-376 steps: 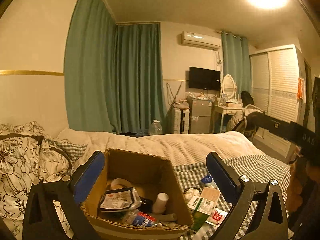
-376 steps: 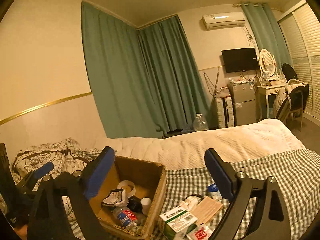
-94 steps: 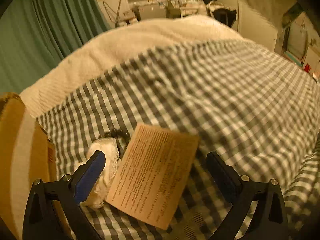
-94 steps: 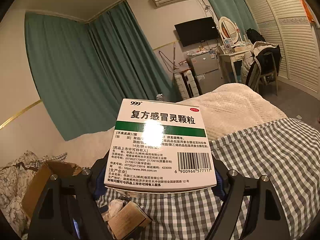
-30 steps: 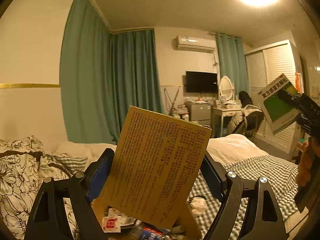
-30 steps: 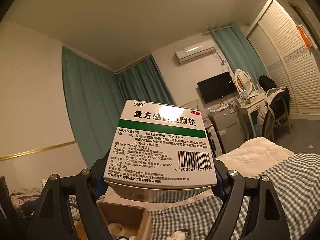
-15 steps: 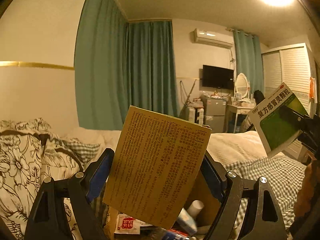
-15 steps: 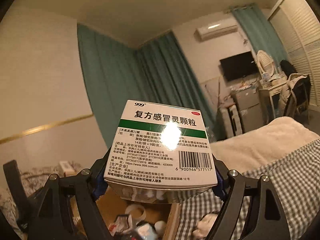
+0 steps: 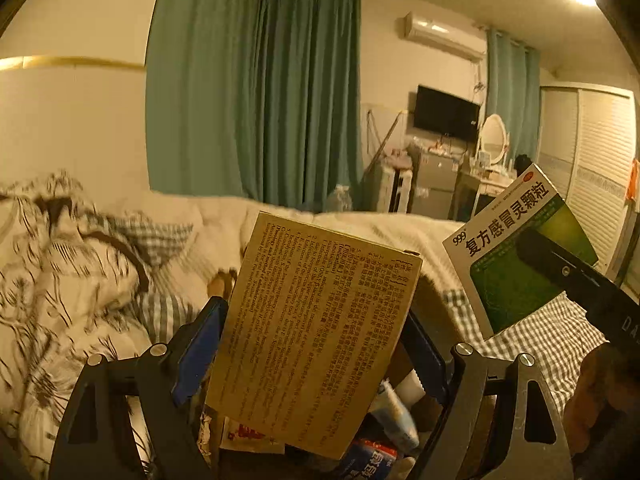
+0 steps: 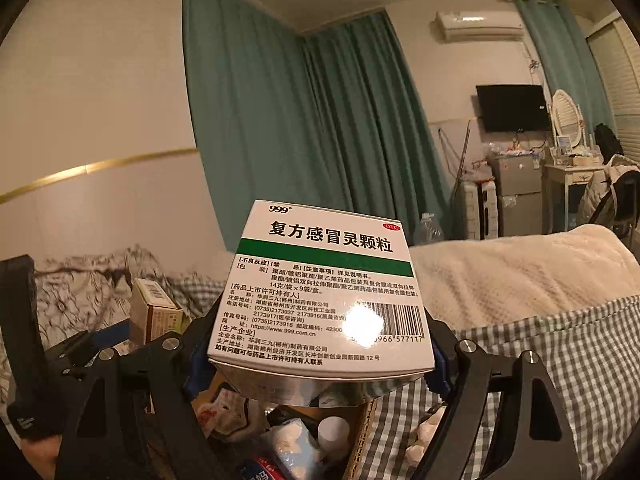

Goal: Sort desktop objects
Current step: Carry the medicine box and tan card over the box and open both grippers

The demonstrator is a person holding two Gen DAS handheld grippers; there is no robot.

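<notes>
Medicine box, white with a green band, "999" and "OTC" printed, sits clamped in our right gripper above the cardboard box. Our left gripper clamps a tan box, its small print seemingly bilingual.

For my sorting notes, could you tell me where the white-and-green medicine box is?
The white-and-green medicine box sits clamped in the right gripper, above the open cardboard box on the bed.
</notes>
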